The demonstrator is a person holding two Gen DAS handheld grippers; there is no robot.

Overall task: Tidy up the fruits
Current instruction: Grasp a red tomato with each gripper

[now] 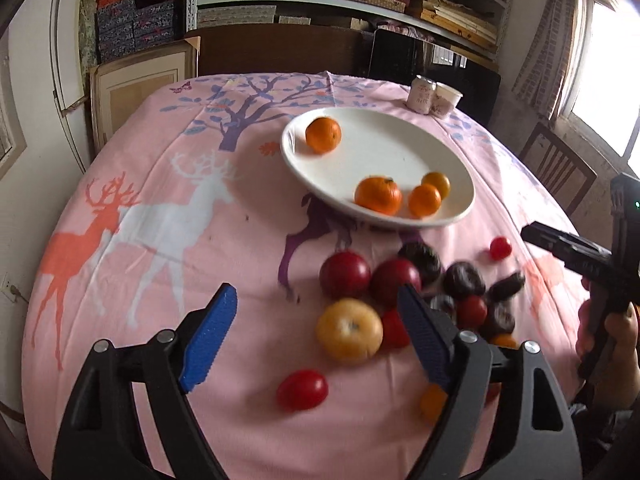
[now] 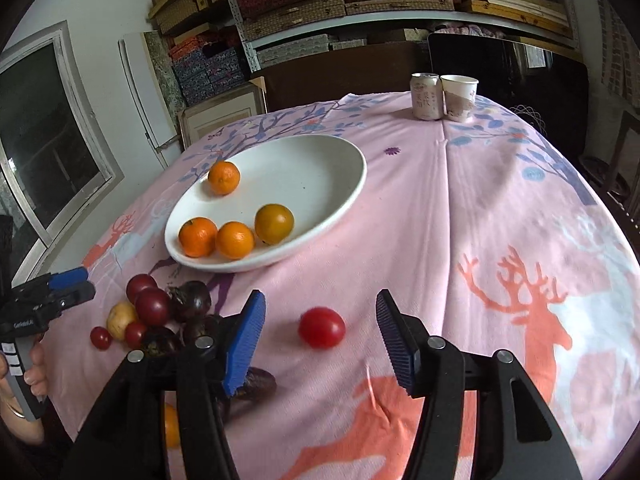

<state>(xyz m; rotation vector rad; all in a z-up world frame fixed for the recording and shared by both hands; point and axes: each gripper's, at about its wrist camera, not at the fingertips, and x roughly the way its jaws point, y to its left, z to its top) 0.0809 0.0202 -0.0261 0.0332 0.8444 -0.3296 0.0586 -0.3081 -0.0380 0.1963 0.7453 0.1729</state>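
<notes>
Dark purple fruits (image 1: 460,280) in the loose pile are motion-blurred and partly hidden behind the left gripper (image 1: 316,336), whose blue jaws gape empty. The right gripper (image 2: 320,340), half open, holds nothing, with a glossy red cherry tomato (image 2: 321,327) on the pink cloth between its jaws. Four orange citrus fruits (image 2: 234,240) sit on the white oval plate (image 2: 320,168).

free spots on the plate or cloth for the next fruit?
Plate: bare far-right half, beyond the four oranges. Cloth: open between plate and can, and right of the lone tomato. Crowded: fruit pile near the left gripper.
</notes>
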